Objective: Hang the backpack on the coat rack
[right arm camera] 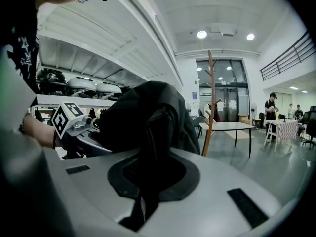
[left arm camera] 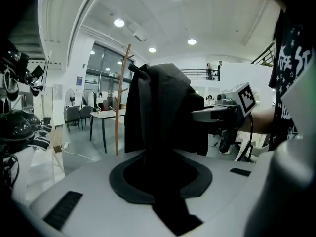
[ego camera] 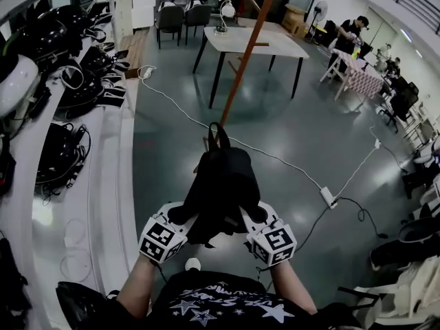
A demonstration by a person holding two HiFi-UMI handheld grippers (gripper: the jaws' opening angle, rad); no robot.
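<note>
A black backpack (ego camera: pixel 221 188) hangs between my two grippers above the grey floor, its top loop pointing away from me. My left gripper (ego camera: pixel 180 218) is shut on a black strap at the backpack's (left arm camera: pixel 160 107) left side. My right gripper (ego camera: pixel 256 218) is shut on a strap at the right side of the backpack (right arm camera: pixel 143 117). The wooden coat rack (ego camera: pixel 246 53) stands ahead, a slim orange-brown pole leaning up to the top of the head view. It also shows as the coat rack (left arm camera: pixel 120 100) left of the bag and as the coat rack (right arm camera: pixel 210 102) right of it.
A white shelf (ego camera: pixel 41 136) with black helmets and gear runs along the left. A white table (ego camera: pixel 251 41) with chairs stands behind the rack. A white cable with a power strip (ego camera: pixel 327 196) crosses the floor. People sit at the far right (ego camera: pixel 350 36).
</note>
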